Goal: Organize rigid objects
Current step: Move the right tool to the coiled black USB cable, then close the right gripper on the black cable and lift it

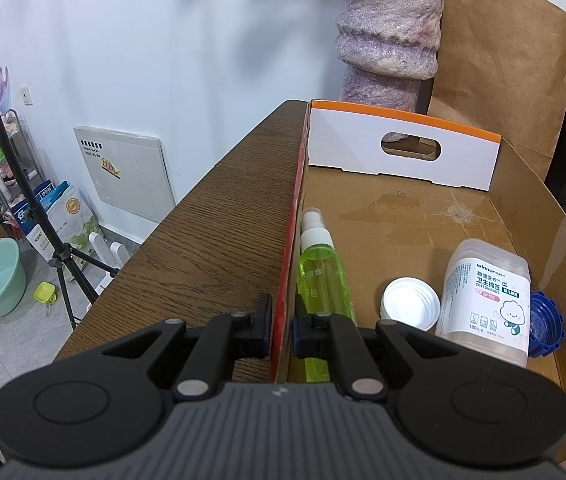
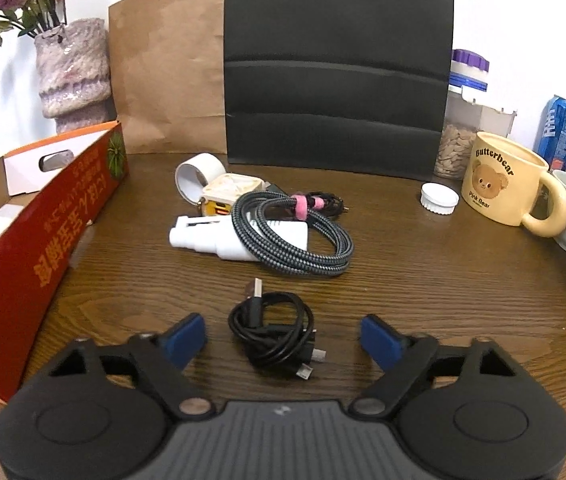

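Observation:
In the left wrist view my left gripper is shut on the red side wall of an open cardboard box. Inside the box lie a green spray bottle, a white cap, a cotton buds tub and a blue cap. In the right wrist view my right gripper stands open low over the wooden table. A small coiled black USB cable lies between its blue pads, with a gap on both sides.
Beyond the black cable lie a coiled grey braided cable, a white spray bottle, a cream charger and a tape roll. A white lid and a bear mug stand right. The box is left.

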A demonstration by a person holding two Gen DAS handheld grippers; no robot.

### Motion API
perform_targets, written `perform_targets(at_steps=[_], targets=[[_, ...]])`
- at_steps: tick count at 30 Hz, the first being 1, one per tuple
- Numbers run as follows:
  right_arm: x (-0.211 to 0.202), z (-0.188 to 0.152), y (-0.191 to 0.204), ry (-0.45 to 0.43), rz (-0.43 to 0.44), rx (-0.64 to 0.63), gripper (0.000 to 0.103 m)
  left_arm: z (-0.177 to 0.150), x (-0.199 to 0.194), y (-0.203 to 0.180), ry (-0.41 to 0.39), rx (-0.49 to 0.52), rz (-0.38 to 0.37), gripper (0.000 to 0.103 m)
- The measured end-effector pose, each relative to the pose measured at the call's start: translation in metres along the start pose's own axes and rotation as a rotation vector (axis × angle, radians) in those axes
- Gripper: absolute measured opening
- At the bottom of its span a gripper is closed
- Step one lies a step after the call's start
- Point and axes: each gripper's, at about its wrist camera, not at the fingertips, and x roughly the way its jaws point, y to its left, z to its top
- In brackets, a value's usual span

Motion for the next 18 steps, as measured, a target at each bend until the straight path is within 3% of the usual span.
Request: perform_targets(at_steps=[3, 18], targets=[[-0.004, 0.001, 0.000, -0.014, 0.003, 0.007, 0.043, 0.000, 0.000, 0.000, 0.000, 0.001, 0.001, 0.010], [-0.013, 0.005, 0.012, -0.070, -0.010, -0.044, 0.041, 0.000, 0.000, 0.000, -0.001, 0.001, 0.001, 0.010]])
